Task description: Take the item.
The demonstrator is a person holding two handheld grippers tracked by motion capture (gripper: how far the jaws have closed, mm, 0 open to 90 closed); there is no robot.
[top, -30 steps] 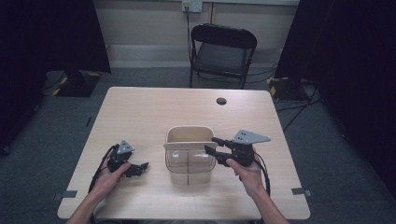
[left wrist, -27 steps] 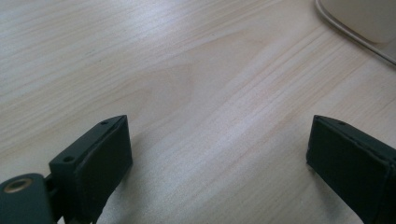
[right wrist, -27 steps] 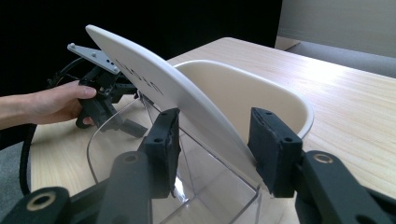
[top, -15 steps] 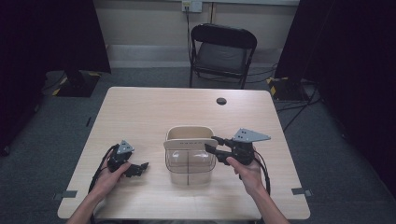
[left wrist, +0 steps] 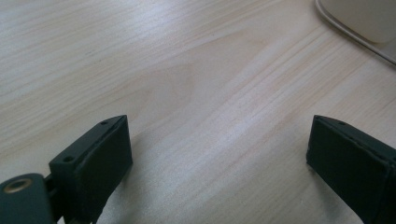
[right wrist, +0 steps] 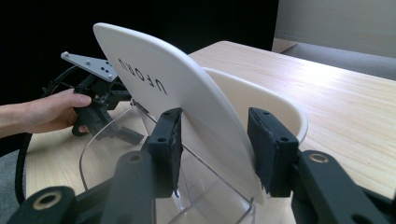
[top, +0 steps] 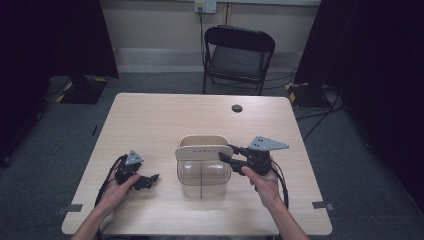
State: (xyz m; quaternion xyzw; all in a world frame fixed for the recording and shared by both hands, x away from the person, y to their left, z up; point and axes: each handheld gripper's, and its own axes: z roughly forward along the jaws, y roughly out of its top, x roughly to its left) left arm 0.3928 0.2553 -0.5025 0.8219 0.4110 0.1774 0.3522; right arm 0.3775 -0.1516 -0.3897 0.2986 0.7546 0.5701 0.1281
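Up close, the right gripper [right wrist: 215,154] has its two black jaws set either side of a cream lid [right wrist: 173,100] that stands tilted up on edge; the left pad is against the lid's face, but whether the right pad touches it I cannot tell. That lid bears dark lettering and rises from a container with a clear divided front [right wrist: 154,186] and a cream rear part [right wrist: 261,100]. From the high view, the right gripper [top: 231,153] reaches the lid [top: 202,151] from the container's right side, and the container [top: 203,172] sits on the wooden table [top: 165,115], nearer the person's edge. Well apart to its left, the left gripper [top: 148,181] rests low on the tabletop, jaws spread wide with nothing between them. Beyond the table stands a black folding chair [top: 239,55].
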